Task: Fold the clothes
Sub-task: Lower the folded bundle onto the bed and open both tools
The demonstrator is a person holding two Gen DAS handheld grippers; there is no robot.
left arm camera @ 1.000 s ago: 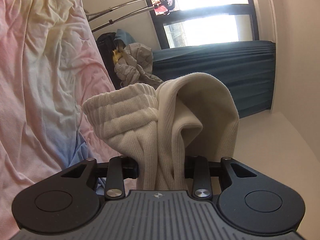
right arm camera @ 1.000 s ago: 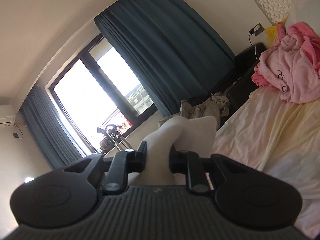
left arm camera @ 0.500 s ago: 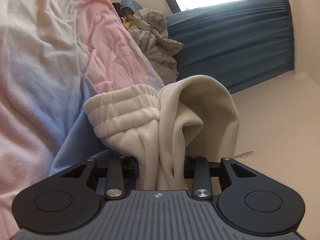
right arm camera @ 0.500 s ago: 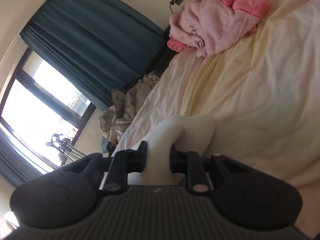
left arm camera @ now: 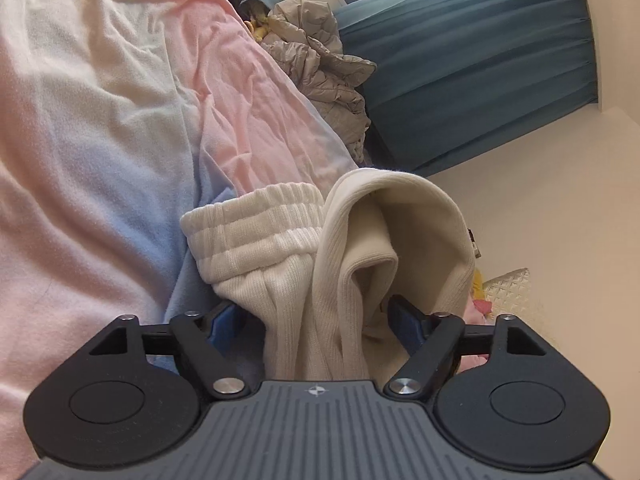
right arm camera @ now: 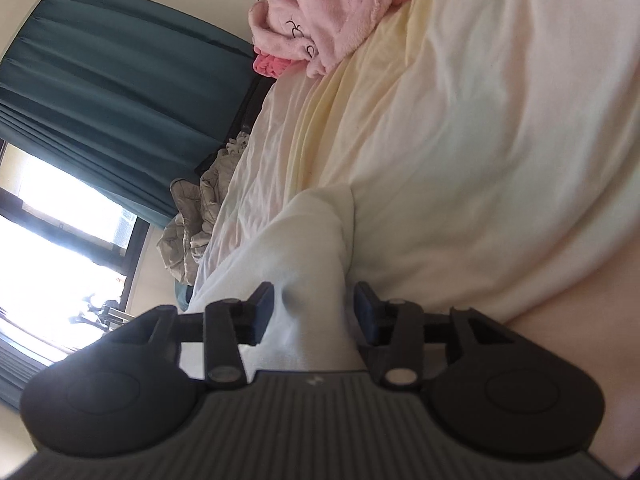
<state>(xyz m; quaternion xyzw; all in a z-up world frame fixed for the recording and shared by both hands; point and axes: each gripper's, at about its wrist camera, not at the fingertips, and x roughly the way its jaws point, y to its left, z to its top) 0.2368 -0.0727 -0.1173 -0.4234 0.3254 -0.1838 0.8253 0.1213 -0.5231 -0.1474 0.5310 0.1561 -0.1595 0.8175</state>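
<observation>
Cream ribbed knit fills my left view: the garment [left arm camera: 320, 264], its elastic cuff bunched at the left, stands up between the fingers of my left gripper [left arm camera: 312, 320]. Those jaws have just been opening and now stand wide, the blue pads clear of the cloth on both sides, so nothing is gripped there. Beneath and to the left lies the bed [left arm camera: 100, 140], its sheet shading from pink to blue.

In my right view another part of the same pale cloth [right arm camera: 312, 248] runs between the fingers of my right gripper [right arm camera: 314, 312]. Its jaws have also just been opening, with gaps beside both pads.

I judge this as the release after laying one fold down. I cannot see how neat it is; smoothing and further folds probably remain.
</observation>
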